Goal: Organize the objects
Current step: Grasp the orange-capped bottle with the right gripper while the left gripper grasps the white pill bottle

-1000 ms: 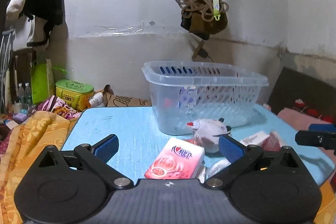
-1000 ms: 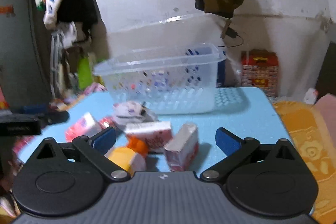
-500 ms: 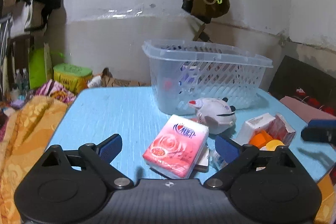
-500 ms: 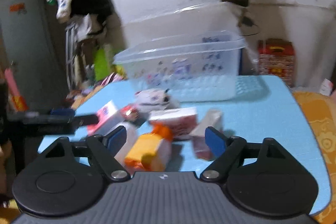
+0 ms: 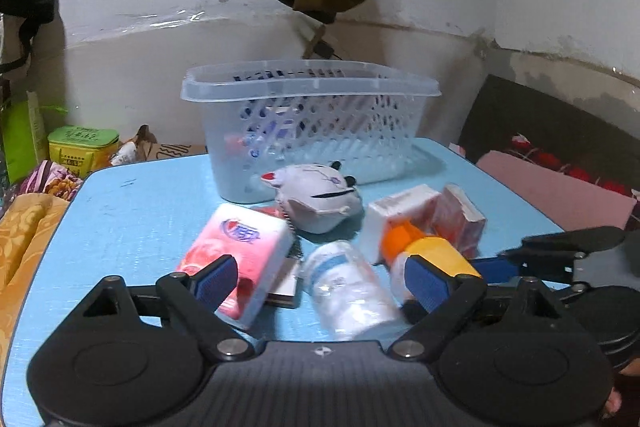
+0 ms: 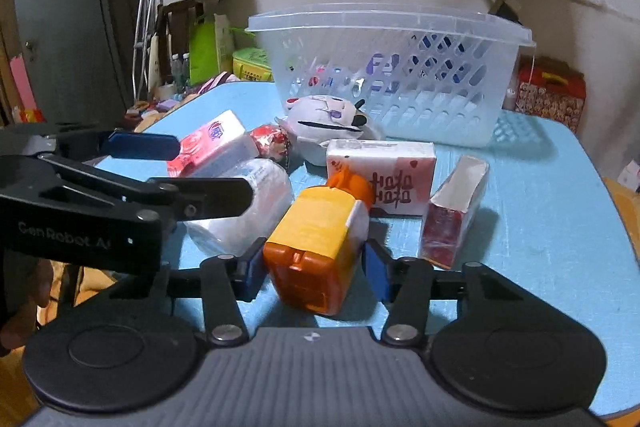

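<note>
On the blue table (image 6: pixel 540 207) lies a yellow and orange bottle (image 6: pixel 316 247), base toward me. My right gripper (image 6: pixel 314 267) is closing on it, and both blue pads touch its sides. My left gripper (image 5: pixel 320 283) stands open around a pink tissue pack (image 5: pixel 240 247) and a clear bottle (image 5: pixel 348 291), both lying flat. The left gripper (image 6: pixel 212 171) also shows from the side in the right wrist view. Behind them lie a grey plush toy (image 6: pixel 328 119), a white and pink tissue pack (image 6: pixel 380 171) and a small red and white box (image 6: pixel 456 211). The clear basket (image 6: pixel 384 21) stands at the back.
A red wrapped item (image 6: pixel 270 143) sits beside the plush toy. A green tin (image 5: pixel 82 147) and clutter stand off the table's far left. A red box (image 6: pixel 550 91) is behind the table at the right. Orange blanket (image 5: pixel 20 239) lies along the left edge.
Both grippers moved forward and down to the pile. The right jaws narrowed from wide open onto the yellow and orange bottle. The left jaws narrowed slightly.
</note>
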`<act>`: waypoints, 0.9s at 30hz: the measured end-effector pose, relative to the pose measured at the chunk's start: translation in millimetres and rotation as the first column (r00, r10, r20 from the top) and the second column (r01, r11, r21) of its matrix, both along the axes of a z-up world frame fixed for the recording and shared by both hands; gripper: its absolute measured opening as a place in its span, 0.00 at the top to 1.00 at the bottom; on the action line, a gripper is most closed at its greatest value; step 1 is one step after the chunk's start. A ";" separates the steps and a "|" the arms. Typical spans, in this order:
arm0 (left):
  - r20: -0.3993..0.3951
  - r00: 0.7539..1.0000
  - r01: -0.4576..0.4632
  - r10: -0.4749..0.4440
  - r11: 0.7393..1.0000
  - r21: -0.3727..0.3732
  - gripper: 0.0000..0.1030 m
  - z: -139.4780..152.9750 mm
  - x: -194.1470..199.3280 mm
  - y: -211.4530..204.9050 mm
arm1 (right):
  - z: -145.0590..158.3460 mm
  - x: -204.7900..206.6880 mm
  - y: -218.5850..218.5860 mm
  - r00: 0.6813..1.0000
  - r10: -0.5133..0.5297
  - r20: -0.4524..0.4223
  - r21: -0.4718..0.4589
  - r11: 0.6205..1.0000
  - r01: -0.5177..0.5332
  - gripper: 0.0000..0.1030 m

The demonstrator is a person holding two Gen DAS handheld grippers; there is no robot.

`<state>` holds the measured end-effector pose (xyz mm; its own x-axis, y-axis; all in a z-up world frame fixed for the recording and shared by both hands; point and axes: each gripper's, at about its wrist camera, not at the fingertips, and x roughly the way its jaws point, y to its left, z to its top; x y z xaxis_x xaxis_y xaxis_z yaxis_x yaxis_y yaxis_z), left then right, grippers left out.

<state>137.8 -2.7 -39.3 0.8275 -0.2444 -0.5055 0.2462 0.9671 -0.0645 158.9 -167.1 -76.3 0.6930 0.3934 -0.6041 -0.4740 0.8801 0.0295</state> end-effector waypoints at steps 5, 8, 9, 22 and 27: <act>0.001 1.000 0.019 -0.019 1.000 0.009 0.09 0.0 -0.7 -11.1 | 7.0 -7.5 -22.8 1.000 -0.009 -0.012 0.026 1.000 0.009 0.55; -0.014 1.000 0.008 -0.008 0.999 0.035 0.09 -3.7 3.0 -14.4 | 4.7 -10.8 -34.6 1.000 -0.017 -0.021 0.018 1.000 0.017 0.56; -0.023 1.000 0.001 -0.001 0.999 0.040 0.09 -5.5 4.4 -14.8 | 3.8 -11.8 -37.7 1.000 -0.017 -0.017 0.022 1.000 0.017 0.56; -0.088 0.996 0.002 0.009 0.993 0.122 0.47 -28.2 18.6 -32.2 | -5.8 -3.5 -34.6 1.000 -0.021 0.003 -0.012 1.000 0.022 0.50; -0.074 0.997 -0.010 0.018 0.994 0.113 0.49 -26.1 15.9 -26.9 | -8.5 0.0 -32.8 1.000 -0.010 0.002 -0.019 1.000 0.010 0.56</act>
<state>153.6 -29.6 -65.4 0.7891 -0.1713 -0.5899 0.2313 0.9725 0.0270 158.9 -200.0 -84.8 0.6983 0.3746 -0.6100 -0.4649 0.8853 0.0114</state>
